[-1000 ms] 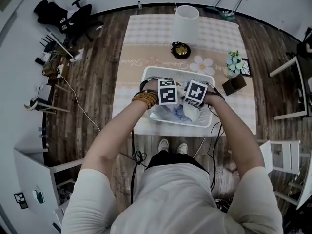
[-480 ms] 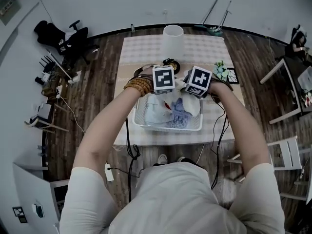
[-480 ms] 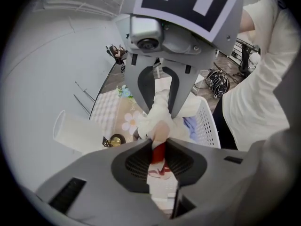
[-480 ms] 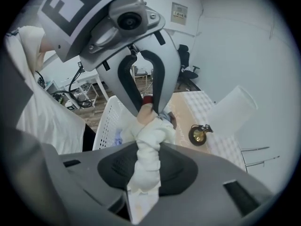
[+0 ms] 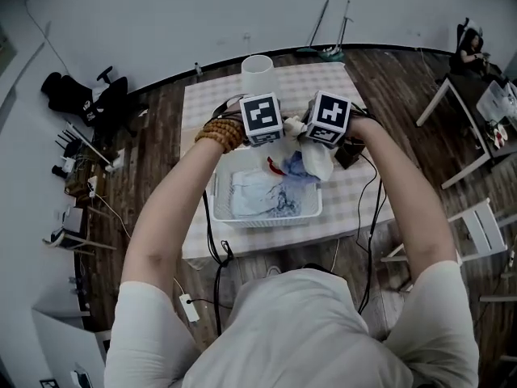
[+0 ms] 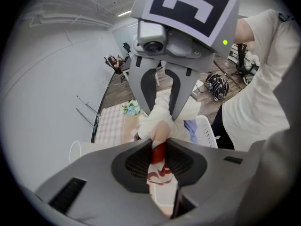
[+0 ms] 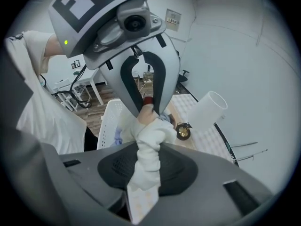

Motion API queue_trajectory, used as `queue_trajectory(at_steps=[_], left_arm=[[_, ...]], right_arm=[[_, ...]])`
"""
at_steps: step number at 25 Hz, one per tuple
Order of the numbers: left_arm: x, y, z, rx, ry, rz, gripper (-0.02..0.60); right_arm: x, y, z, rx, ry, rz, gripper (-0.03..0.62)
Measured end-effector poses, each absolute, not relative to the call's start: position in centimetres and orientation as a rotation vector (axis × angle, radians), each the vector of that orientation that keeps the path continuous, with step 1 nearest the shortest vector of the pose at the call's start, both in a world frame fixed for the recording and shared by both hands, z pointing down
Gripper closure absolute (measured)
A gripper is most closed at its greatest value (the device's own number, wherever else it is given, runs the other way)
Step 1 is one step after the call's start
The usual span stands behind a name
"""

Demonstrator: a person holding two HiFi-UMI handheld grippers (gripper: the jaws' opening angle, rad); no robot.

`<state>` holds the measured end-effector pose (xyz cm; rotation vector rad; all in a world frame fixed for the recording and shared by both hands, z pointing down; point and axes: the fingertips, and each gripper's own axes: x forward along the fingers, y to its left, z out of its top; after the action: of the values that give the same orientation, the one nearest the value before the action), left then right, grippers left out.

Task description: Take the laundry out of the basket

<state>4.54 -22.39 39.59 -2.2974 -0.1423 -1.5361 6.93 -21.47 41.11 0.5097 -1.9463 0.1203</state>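
The head view shows the basket (image 5: 268, 218) on the table (image 5: 359, 204) with white and blue laundry (image 5: 258, 194) lying in it. Both grippers are side by side over its far rim, at upper centre of the frame. Only the gripper views show the grips. The left gripper (image 6: 159, 144) has its jaws narrowed onto a red-and-white fold, and the right gripper (image 7: 147, 147) onto a twisted cream fold. The garment (image 5: 320, 160) hangs bunched between them, cream and crumpled, with blue cloth showing beside it.
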Motion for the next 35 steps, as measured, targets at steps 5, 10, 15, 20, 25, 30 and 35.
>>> queue_trajectory(at_steps=[5, 10, 15, 20, 25, 30, 35], left_arm=[[11.5, -20.4, 38.0, -2.302, -0.252, -1.414, 0.465], [19.7, -16.6, 37.2, -2.271, -0.391, -1.285, 0.465], [25.9, -12.8, 36.6, -2.257, -0.505, -1.182, 0.465], [29.0, -10.2, 36.5, -2.243, -0.576, -1.139, 0.465], [30.5, -8.8, 37.8, -2.243, -0.601, -1.134, 0.465], [31.0, -8.6, 40.7, -2.24, -0.606, -1.17, 0.465], [30.7, -9.3, 46.5, -2.217, -0.625, -1.256, 0.465]], right_arm=[[13.6, -19.2, 39.9, 0.622, -1.928, 0.198, 0.465], [21.0, -15.1, 39.1, 0.734, -1.874, 0.279, 0.465], [26.7, -11.2, 38.2, 0.855, -1.84, 0.347, 0.467], [29.8, -8.5, 38.0, 0.908, -1.808, 0.39, 0.467], [31.3, -7.2, 39.2, 0.911, -1.785, 0.399, 0.467], [31.9, -7.1, 42.4, 0.892, -1.8, 0.427, 0.467], [31.6, -7.5, 48.2, 0.832, -1.826, 0.496, 0.467]])
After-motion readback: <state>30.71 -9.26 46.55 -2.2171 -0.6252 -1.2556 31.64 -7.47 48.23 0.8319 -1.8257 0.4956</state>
